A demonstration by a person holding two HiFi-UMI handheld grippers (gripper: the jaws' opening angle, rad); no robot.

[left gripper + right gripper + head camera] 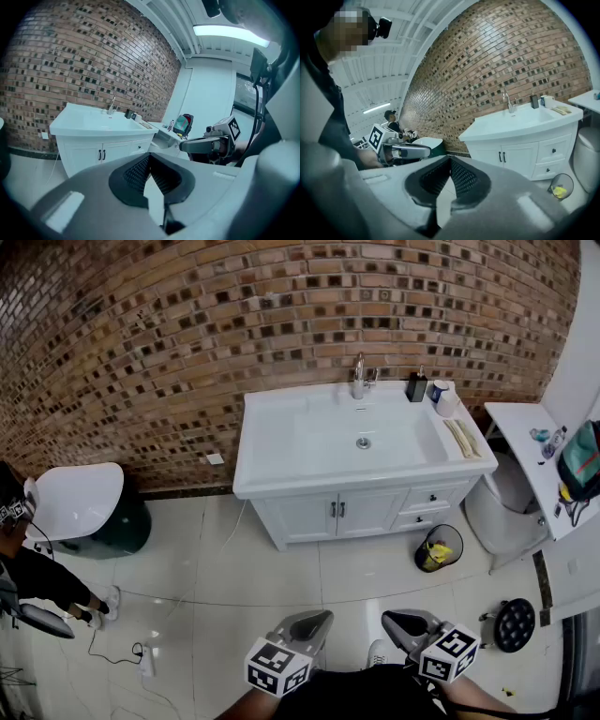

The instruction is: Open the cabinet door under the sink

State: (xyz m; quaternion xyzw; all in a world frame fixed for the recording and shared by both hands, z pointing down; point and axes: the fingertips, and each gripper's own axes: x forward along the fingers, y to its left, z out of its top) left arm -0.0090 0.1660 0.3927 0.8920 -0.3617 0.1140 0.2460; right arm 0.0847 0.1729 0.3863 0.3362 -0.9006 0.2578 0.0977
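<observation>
1. Nearest you, at the bottom centre of the head view, your left tool (314,622) and right tool (405,620) sit side by side. Their marker cubes face you and both noses point up the frame toward the cabinet.
2. In the left gripper view, the left tool's (149,157) dark pads meet at their tips with nothing between them. The right gripper view shows the right tool (450,159) in the same state: closed up and empty.
3. A stretch of pale tiled floor (281,577) separates the tools from the cabinet, so you are well apart from it. A round bin (439,547) with something yellow inside stands right of centre, near the cabinet's drawer end.
4. The cabinet doors (339,514) are in the middle of the head view, directly under the sink (361,437). Both are shut flush. Their two dark handles (337,509) stand upright, just beside each other where the doors meet, and two drawers (427,502) sit to their right.
5. Beyond them are the tap (359,376), the white worktop (272,442) around the sink, and the brick wall (187,334) filling the top of the frame.
6. As I read it, you are at the approach step and nothing has been touched.
   - Move in and spread one tool's jaws.
   - Set them around a single handle and close firmly.
   - Pull outward in an arc about that door's outer edge.
   - The handles sit so close together that you will need care not to catch both.
</observation>
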